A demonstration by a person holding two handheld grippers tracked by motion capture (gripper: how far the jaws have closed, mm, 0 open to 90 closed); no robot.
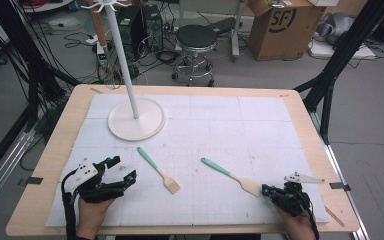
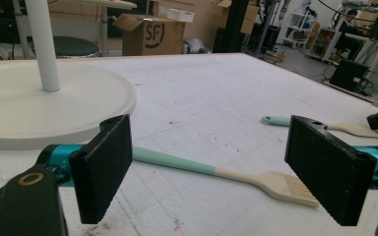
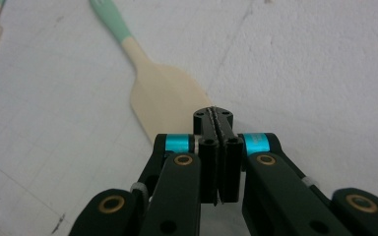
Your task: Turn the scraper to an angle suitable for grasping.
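the right gripper [image 1: 266, 189] sits at the table's five o'clock corner, jaws pressed flat together with nothing between them, tips just at the blade edge of the spatula [image 1: 228, 174] (contact is too close to call). the spatula's green handle points toward ten o'clock. the left gripper [image 1: 121, 169], at seven o'clock, holds its jaws wide apart and empty, facing the pastry brush [image 1: 159, 170] lying at centre on the white mat [image 1: 240, 125].

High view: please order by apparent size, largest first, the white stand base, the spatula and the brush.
1. white stand base
2. spatula and brush: about the same length, so I do not rank them; the spatula's blade end lies beside the shut right gripper.
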